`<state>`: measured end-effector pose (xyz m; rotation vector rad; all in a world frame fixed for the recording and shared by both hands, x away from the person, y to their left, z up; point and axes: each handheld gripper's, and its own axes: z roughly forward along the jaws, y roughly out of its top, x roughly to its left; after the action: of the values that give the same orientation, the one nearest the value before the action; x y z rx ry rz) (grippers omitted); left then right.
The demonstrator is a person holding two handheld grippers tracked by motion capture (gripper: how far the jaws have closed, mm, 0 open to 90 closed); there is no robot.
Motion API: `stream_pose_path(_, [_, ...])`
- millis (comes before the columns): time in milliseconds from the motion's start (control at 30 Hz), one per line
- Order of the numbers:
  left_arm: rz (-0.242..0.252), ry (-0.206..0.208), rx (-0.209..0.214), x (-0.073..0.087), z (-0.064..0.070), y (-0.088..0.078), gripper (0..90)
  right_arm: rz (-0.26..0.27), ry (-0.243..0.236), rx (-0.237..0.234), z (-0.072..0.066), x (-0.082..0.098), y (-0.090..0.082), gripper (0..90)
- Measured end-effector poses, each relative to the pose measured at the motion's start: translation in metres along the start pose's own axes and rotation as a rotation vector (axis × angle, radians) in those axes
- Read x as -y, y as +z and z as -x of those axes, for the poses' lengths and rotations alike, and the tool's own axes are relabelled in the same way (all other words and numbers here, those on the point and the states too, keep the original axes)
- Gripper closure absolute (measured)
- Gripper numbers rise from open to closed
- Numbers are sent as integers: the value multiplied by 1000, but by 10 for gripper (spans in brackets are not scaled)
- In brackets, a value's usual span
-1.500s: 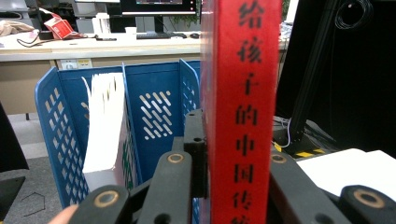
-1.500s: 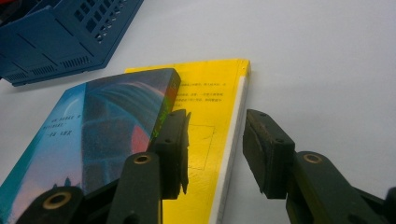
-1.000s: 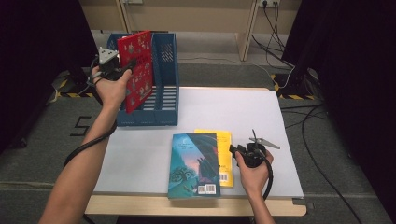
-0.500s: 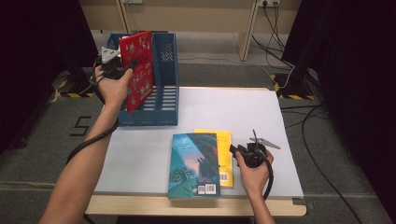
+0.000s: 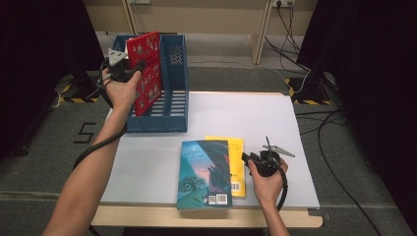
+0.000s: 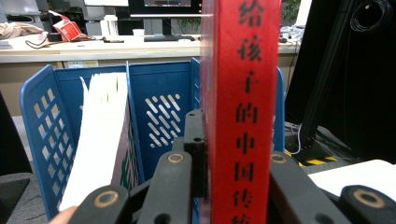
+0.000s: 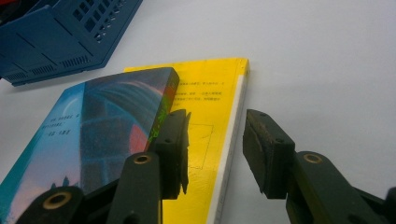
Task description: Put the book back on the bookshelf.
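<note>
My left gripper (image 5: 136, 68) is shut on a red book (image 5: 149, 69) and holds it upright above the blue file rack (image 5: 169, 105). In the left gripper view the red book's spine (image 6: 243, 107) stands between the jaws of the left gripper (image 6: 236, 158), with the rack (image 6: 159, 88) behind it. A teal book (image 5: 204, 172) lies partly on a yellow book (image 5: 235, 157) near the table's front edge. My right gripper (image 5: 246, 158) rests open at the yellow book's right edge. In the right gripper view its jaws (image 7: 215, 149) straddle the edge of the yellow book (image 7: 210, 102) beside the teal book (image 7: 93, 126).
A white-paged book (image 6: 100, 130) stands in the rack's left compartment. The white table (image 5: 236, 118) has bare room at the middle and right. Cables run over the floor at the right, and dark curtains hang on both sides.
The left gripper has carried the red book slightly to the right over the rack. The right gripper and the two flat books have stayed put.
</note>
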<state>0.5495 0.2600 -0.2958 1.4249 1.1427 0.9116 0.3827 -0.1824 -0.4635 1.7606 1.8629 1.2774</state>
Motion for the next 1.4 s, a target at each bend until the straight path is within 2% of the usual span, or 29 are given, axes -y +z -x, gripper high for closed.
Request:
stream_pose_path(400, [17,-12,-14,4,1,6,793,-5,7,-5,0,1,1,602])
stream_pose_path(500, [19,-16,-17,5,1,8,793,-1,-6,-3,1,1,1,603])
stream_pose_path(567, [21,-17,-19,6,1,10,793,-9,13,-1,0,1,1,602])
stream_pose_path(600, [22,-18,-21,7,1,11,793,-5,1,-2,1,1,2,602])
stream_pose_path(800, [25,-21,-20,9,0,15,792,-7,12,-6,0,1,2,603])
stream_pose_path(1000, [32,-21,-25,14,1,18,792,-3,-6,-2,1,1,2,602])
stream_pose_path(1100, [32,-21,-28,17,1,20,792,-5,6,-6,0,1,2,603])
stream_pose_path(1400, [44,-20,-35,22,1,26,792,-12,1,-9,-1,2,4,602])
